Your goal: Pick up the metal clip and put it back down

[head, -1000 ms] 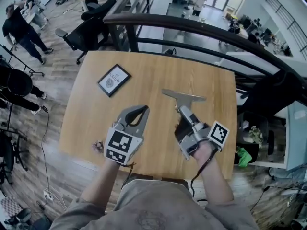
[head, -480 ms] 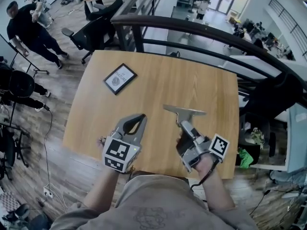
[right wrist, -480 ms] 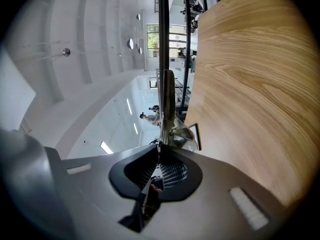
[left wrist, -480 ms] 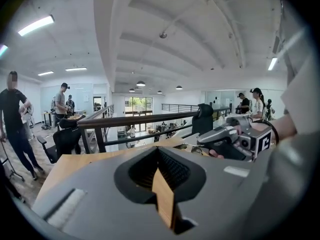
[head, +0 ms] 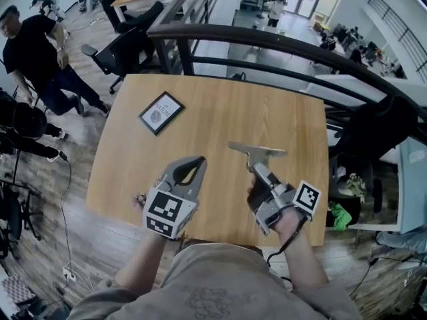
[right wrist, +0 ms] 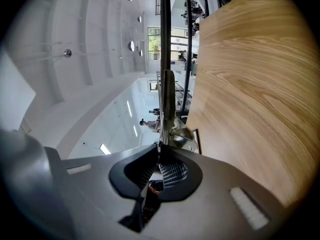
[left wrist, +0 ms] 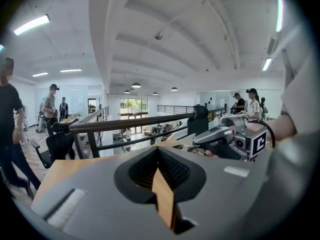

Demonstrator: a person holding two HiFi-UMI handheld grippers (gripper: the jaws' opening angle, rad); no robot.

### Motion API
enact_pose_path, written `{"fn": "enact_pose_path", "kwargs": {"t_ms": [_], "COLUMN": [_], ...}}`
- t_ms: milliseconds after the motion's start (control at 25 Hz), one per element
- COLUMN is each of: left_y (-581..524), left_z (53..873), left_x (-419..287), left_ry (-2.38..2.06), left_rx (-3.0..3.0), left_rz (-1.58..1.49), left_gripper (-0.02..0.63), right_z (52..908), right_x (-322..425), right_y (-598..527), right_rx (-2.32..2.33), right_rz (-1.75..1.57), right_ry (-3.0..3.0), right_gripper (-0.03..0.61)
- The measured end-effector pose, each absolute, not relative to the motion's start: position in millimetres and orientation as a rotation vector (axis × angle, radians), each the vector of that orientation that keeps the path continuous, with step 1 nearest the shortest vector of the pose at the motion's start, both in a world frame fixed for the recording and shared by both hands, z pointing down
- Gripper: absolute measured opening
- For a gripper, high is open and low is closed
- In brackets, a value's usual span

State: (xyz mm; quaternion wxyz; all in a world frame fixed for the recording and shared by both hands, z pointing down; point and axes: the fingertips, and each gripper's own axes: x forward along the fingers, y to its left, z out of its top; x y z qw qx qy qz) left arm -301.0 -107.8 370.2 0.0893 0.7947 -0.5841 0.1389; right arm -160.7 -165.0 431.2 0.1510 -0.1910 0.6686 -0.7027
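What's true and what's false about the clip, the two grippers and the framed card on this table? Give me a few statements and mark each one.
1. The right gripper is shut on the metal clip. True.
2. The left gripper holds the framed card. False: the card lies on the table's far left part, apart from the left gripper, whose fingers are shut on nothing.
3. In the head view, the metal clip is to the right of the left gripper. True.
4. The table is glass. False: it is wooden.

Wooden table (head: 220,112), dark curved railing (head: 267,40), black office chair (head: 119,51), plank floor (head: 73,259), ceiling lights (left wrist: 32,25)
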Motion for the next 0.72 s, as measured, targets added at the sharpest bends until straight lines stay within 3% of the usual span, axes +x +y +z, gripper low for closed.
{"fn": "enact_pose_path", "kwargs": {"t_ms": [360, 720], "left_y": [-159, -198], "left_z": [355, 402], "left_x": [-215, -126], "left_ry": [-1.531, -1.279], "left_rx": [2.587, 2.633], "left_rz": [0.409, 0.461], "left_gripper": [0.002, 0.002], "right_z": [430, 484], "right_x": [-81, 23], "right_y": [-196, -215], "right_rx": [-0.717, -0.932], "right_rz": [-1.899, -1.844], "right_ry": [1.803, 1.598], "right_gripper": [0.018, 0.02]}}
